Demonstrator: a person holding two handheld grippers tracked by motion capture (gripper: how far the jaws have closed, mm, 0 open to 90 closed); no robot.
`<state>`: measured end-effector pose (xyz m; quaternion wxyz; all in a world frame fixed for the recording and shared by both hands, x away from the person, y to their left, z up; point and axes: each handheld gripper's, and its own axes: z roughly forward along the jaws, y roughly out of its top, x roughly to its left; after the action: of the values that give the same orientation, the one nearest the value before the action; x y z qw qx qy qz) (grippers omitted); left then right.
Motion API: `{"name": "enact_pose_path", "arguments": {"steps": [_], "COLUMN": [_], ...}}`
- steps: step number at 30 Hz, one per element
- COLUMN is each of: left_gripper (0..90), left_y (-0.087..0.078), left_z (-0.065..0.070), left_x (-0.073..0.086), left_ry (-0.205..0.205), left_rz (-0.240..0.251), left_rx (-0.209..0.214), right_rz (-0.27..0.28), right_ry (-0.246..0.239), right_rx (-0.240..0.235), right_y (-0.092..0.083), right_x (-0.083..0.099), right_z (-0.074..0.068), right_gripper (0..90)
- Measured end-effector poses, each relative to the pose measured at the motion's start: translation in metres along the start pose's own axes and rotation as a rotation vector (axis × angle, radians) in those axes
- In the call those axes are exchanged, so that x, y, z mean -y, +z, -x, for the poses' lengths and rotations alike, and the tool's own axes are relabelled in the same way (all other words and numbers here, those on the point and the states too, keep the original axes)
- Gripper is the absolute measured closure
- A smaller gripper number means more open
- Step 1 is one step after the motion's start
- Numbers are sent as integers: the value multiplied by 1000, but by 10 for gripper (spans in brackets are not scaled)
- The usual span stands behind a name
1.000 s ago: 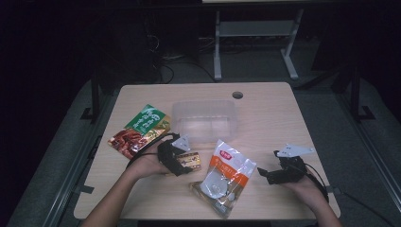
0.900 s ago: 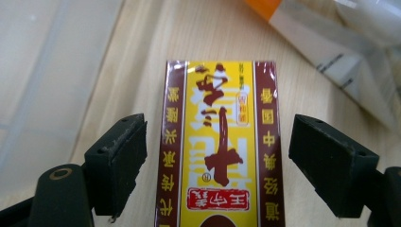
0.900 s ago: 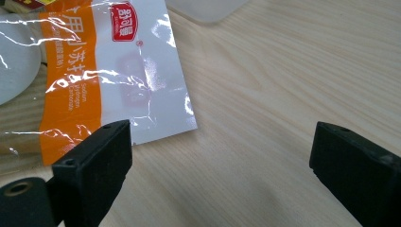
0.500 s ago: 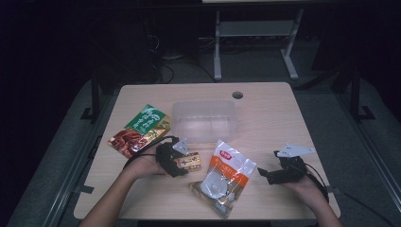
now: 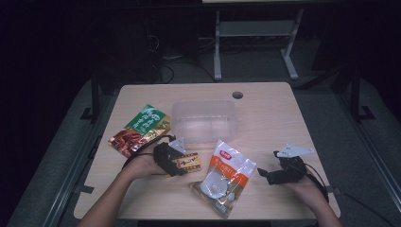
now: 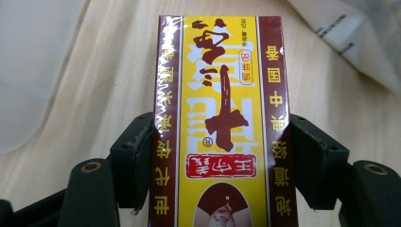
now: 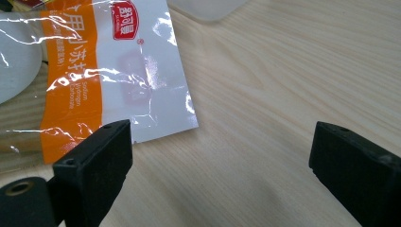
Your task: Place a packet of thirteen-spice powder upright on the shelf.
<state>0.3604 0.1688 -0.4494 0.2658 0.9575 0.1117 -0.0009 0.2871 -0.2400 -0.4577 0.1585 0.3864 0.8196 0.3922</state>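
A yellow and maroon box (image 5: 188, 162) (image 6: 222, 94) lies flat on the wooden table (image 5: 269, 123), front left of the middle. My left gripper (image 5: 179, 164) (image 6: 222, 142) reaches over it from the left. Its jaws have just been closing with the box between them, and both pads (image 6: 137, 151) now sit against the box's long sides. My right gripper (image 5: 263, 174) (image 7: 222, 151) rests low over the table at the front right, open, with bare wood between its jaws. An orange and white bag (image 5: 226, 177) (image 7: 94, 71) lies just to its left.
A clear plastic container (image 5: 203, 103) stands behind the box, near the table's middle. A green and red snack bag (image 5: 139, 130) lies at the left. A round cable hole (image 5: 237, 95) is at the table's back. Dark floor and a desk frame lie beyond.
The left gripper's jaws have drawn in around the box and the hand has shifted slightly. The right hand and the bags have kept still.
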Motion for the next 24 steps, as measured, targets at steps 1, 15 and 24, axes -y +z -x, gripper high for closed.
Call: {"name": "enact_pose_path", "arguments": {"steps": [1,15,24], "left_gripper": [320,318,317], "left_y": [-2,-32,-43], "left_z": [-1,2,9], "left_x": [1,7,5], "left_ry": [-4,-37,-5], "left_rz": [4,208,293], "left_rx": [11,68,99], "right_rz": [0,10,42], "right_ry": [0,-47,-90], "right_rx": [-1,-91,-247], "right_y": [0,-7,-4], "right_x": [0,-11,-36], "right_z": [0,-6,-13], "right_gripper": [66,31,57]}}
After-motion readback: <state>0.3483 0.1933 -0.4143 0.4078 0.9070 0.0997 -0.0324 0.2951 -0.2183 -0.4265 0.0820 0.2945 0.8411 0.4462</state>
